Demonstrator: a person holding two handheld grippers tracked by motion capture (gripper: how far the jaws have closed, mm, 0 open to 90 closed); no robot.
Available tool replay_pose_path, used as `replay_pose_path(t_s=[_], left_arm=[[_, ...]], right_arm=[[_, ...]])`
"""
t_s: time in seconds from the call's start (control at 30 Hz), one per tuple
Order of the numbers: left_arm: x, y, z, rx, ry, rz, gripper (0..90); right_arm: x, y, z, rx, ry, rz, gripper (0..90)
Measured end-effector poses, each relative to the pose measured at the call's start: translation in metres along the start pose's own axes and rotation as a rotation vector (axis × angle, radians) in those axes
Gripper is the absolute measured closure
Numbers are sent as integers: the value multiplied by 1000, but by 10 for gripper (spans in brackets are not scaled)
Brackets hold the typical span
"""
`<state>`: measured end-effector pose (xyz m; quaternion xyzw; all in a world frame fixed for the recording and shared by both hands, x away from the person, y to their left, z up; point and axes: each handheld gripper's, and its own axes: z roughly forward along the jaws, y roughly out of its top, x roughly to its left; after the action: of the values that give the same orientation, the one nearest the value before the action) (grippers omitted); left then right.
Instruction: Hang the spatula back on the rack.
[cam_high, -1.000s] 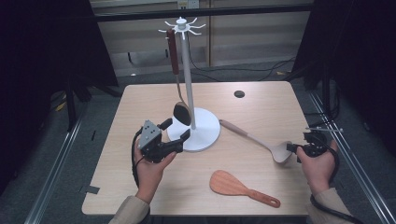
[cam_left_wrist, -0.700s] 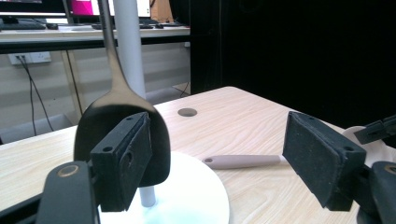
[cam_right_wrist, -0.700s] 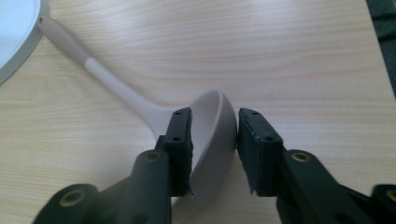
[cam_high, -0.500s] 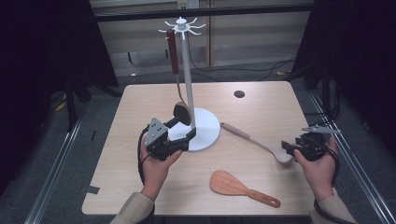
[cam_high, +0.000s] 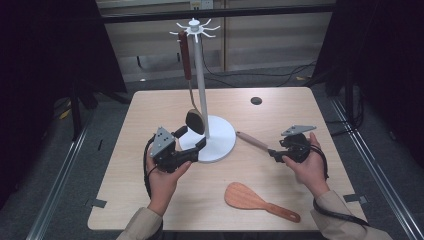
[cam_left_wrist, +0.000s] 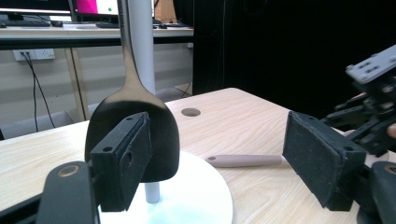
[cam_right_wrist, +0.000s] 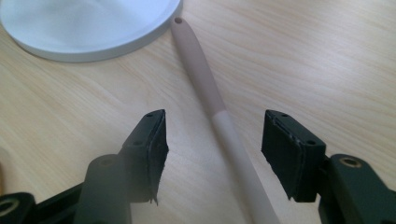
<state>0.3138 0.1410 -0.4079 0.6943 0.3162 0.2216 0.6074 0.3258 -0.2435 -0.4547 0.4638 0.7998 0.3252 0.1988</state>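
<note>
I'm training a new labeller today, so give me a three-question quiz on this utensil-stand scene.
1. True or false: the right gripper is clamped on the beige handle.
2. What hangs on the white stand: A whisk, B dark ladle, C fork?
3. Which utensil lies nearest the table's near edge?

Key: 1 false, the jaws stand open either side of it; 2 B; 3 the wooden rice paddle.
</note>
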Motion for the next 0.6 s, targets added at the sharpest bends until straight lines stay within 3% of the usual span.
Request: replay_pose_path(t_s=[0.17, 0.33, 0.37, 0.6], left_arm=[[2, -1, -2, 1, 9, -3, 232], [4, -1, -4, -3, 13, -15, 233], [5, -2, -5, 0, 15, -15, 232], [8, -2, -8, 0, 25, -18, 233]], right_arm=[[-4, 3, 16, 45, 12, -14, 435], [-9, 8, 30, 108, -26, -15, 465], [-11, 9, 36, 117, -15, 7, 483], [-6, 14, 54, 171, 19, -25, 542]])
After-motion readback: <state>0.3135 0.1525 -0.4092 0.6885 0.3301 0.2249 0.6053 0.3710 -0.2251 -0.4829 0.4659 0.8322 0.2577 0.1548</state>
